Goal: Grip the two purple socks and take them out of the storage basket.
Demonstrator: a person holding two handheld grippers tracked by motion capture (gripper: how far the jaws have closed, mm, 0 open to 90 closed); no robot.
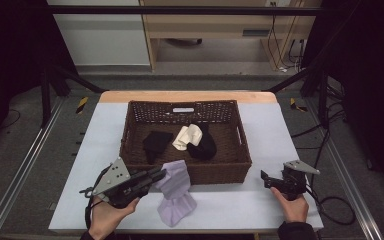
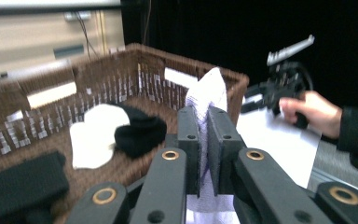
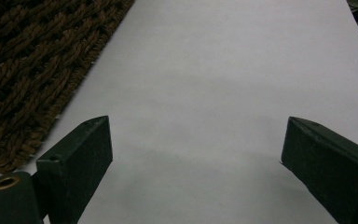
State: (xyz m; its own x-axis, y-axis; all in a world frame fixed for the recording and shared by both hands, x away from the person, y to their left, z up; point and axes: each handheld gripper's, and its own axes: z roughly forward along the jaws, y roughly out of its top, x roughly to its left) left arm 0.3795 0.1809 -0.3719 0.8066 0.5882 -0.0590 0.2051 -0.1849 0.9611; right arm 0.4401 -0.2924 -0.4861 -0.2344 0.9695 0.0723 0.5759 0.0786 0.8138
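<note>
My left gripper [image 1: 161, 175] is shut on a pale lilac cloth [image 1: 175, 192], which hangs from the jaws down to the table in front of the brown wicker basket [image 1: 230, 172]. In the left gripper view the lilac cloth [image 2: 208, 93] sticks up between the closed jaws of that gripper [image 2: 203, 116], just short of the basket's near rim [image 2: 235, 79]. Inside the basket lie a black cloth [image 1: 156, 142], a cream cloth [image 1: 186, 136] and another black cloth [image 1: 203, 145]. My right gripper [image 1: 266, 178] stands open over the bare table, right of the basket; its jaws [image 3: 193, 149] are wide apart with nothing between them.
The white table sheet [image 1: 270, 135] surrounds the basket, with free room on both sides and at the front right. The basket wall [image 3: 32, 70] lies to the left in the right gripper view. Metal frame rails [image 1: 20, 165] and cables [image 1: 337, 210] run beside the table.
</note>
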